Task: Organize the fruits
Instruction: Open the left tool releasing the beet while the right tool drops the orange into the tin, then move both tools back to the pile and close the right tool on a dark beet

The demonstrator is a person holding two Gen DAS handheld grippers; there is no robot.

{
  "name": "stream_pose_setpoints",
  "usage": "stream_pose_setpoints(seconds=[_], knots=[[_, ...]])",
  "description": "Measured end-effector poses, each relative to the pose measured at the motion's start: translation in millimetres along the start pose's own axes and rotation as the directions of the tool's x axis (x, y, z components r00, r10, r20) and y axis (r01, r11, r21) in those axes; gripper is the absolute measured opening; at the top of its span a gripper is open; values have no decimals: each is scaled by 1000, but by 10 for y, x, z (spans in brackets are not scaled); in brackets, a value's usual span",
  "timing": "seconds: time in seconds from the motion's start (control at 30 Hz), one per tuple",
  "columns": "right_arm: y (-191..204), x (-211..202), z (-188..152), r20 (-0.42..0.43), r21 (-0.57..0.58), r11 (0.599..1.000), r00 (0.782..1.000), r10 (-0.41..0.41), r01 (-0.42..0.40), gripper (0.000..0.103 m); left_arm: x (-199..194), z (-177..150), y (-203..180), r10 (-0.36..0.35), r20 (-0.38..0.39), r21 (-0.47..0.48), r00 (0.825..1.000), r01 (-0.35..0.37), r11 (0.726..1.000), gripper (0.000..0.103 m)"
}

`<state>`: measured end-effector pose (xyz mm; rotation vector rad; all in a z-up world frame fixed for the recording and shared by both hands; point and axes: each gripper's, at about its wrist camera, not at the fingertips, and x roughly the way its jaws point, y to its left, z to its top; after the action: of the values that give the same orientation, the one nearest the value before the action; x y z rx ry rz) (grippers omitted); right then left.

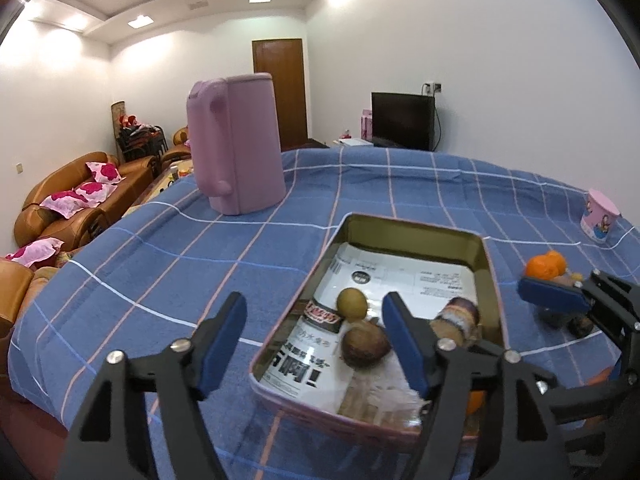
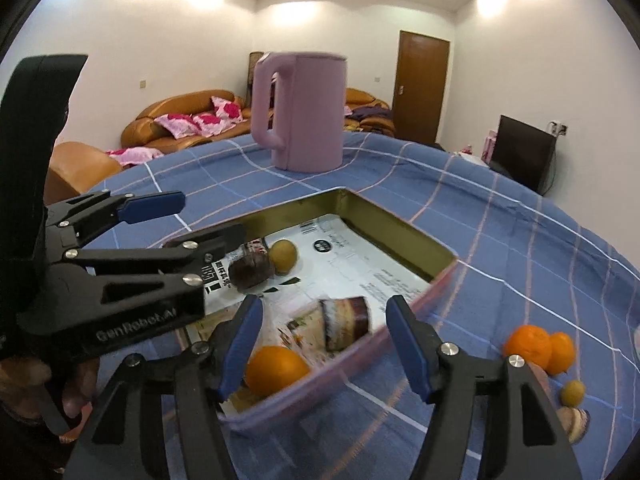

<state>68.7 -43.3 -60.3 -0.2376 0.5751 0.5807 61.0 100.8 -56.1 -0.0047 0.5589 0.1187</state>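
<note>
A pink-rimmed tin tray [image 1: 493, 280] [image 2: 400, 236] lined with printed paper lies on the blue checked cloth. Inside it are a small yellow-green fruit [image 1: 352, 302] [image 2: 283, 256], a brown round fruit [image 1: 366, 346] [image 2: 250, 272], a layered cake-like piece [image 1: 456, 320] [image 2: 346, 322] and an orange [image 2: 276, 370]. My left gripper [image 1: 316, 304] [image 2: 196, 220] is open, its fingers astride the tray's left wall. My right gripper [image 2: 324, 308] [image 1: 576, 320] is open over the tray's near corner, pressing nothing. Two oranges [image 2: 528, 346] [image 1: 544, 266] lie on the cloth to the right.
A tall pink kettle [image 1: 236, 144] [image 2: 304, 112] stands behind the tray. A pink paper cup [image 1: 600, 216] sits at the far right. A small yellow fruit [image 2: 572, 394] and a brownish piece [image 2: 576, 420] lie near the loose oranges. Sofas and a dark screen stand beyond the table.
</note>
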Motion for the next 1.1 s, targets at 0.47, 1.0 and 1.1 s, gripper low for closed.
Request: stream_pose_setpoints(seconds=[0.47,1.0,1.1], knots=[[-968,-695,-678,-109,191,935,953,-283,299,66,-259,-86,-758,-143,-2,88,990,143,986,78],[-1208,-374,-746,-245,258,930,949,-200,262,59,-226,-117,-1054,-166,-36,143,986,169,975,78],[-1225,-304,-730,-264,274,929,948,-176,248,59,-221,-109,-1095,-170,-35,154,985,173,973,78]])
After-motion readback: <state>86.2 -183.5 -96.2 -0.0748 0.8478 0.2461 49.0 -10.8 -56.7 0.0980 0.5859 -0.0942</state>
